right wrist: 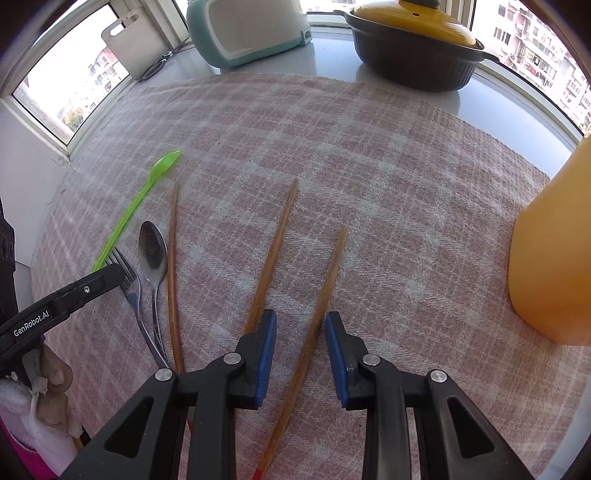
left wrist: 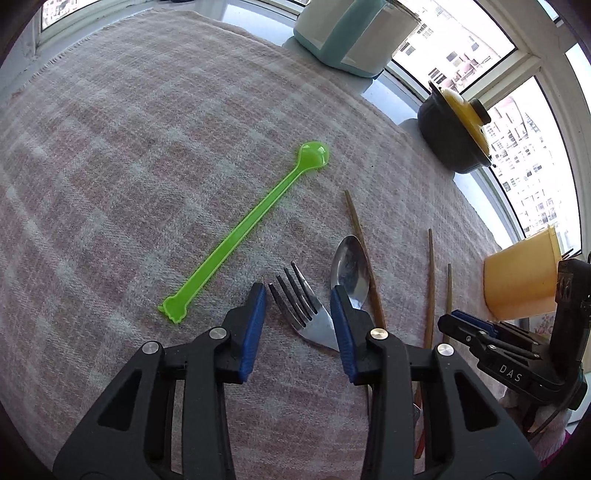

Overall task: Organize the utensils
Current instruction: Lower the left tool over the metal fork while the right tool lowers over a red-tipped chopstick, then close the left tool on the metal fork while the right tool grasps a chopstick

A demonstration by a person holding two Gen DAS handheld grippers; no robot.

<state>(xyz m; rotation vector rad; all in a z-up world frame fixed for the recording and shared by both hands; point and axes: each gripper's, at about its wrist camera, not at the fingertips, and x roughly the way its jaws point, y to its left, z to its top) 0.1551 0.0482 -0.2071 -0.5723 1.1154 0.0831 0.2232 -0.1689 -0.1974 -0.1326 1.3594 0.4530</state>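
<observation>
I am holding my left gripper (left wrist: 298, 295) low over the checked cloth (left wrist: 110, 166), its blue pads spread with the fork (left wrist: 301, 306) lying between them, tines pointing away; the pads are not pressing on it. Just right of the fork the metal spoon (left wrist: 351, 267) is lying bowl up, its neck passing under my right pad, and a chopstick (left wrist: 364, 251) is lying along the spoon's right side, touching or nearly touching it. Left of the fork the green spoon (left wrist: 243, 225) is stretching diagonally toward the far right, apart from the rest. I am holding my right gripper (right wrist: 301, 319) over the right part of the cloth, its pads also parted, with one chopstick (right wrist: 314, 332) running between them and not pinched; another chopstick (right wrist: 273, 254) is lying just beside the left pad. To the right the yellow cup (right wrist: 554, 251) is standing on the cloth. At the far edge, off the cloth, a dark pot (right wrist: 413, 55) with a yellow lid and a teal-and-white appliance (right wrist: 243, 29) are sitting on the grey sill below the windows.
</observation>
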